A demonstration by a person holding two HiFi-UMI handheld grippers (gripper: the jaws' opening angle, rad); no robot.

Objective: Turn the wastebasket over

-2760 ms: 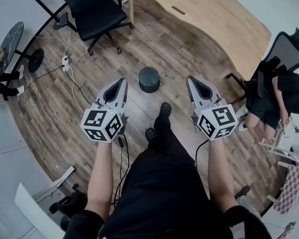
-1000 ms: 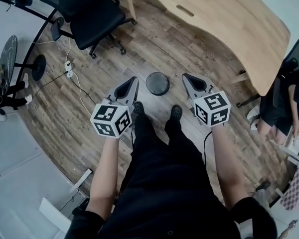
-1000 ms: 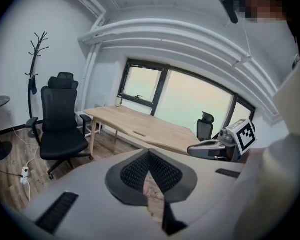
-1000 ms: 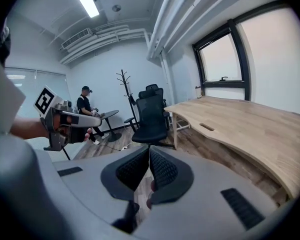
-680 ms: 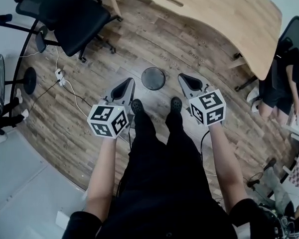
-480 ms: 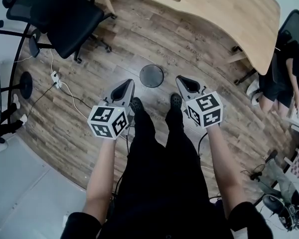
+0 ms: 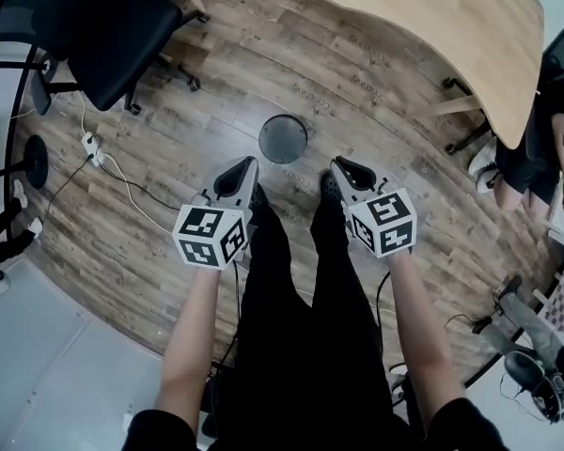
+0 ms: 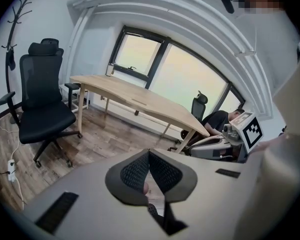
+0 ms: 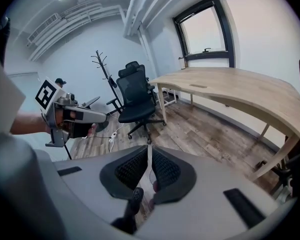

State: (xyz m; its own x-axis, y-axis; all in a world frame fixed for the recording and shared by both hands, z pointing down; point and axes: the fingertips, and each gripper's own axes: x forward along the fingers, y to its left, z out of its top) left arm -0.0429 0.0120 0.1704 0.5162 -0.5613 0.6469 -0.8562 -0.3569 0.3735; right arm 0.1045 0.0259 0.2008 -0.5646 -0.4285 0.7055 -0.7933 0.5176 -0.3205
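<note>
Small round black wastebasket (image 7: 283, 139), seemingly plastic, stands on the brown wood-plank floor (image 7: 216, 92) just ahead of the person's shoes. Left gripper (image 7: 247, 165) and right gripper (image 7: 339, 164) flank it, both closed, empty. It looks light, stiff and smooth; the rim probably gives the surest hold

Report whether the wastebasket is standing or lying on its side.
Standing: the wastebasket shows as a full dark circle from above. Mouth up or base up: cannot tell.
</note>
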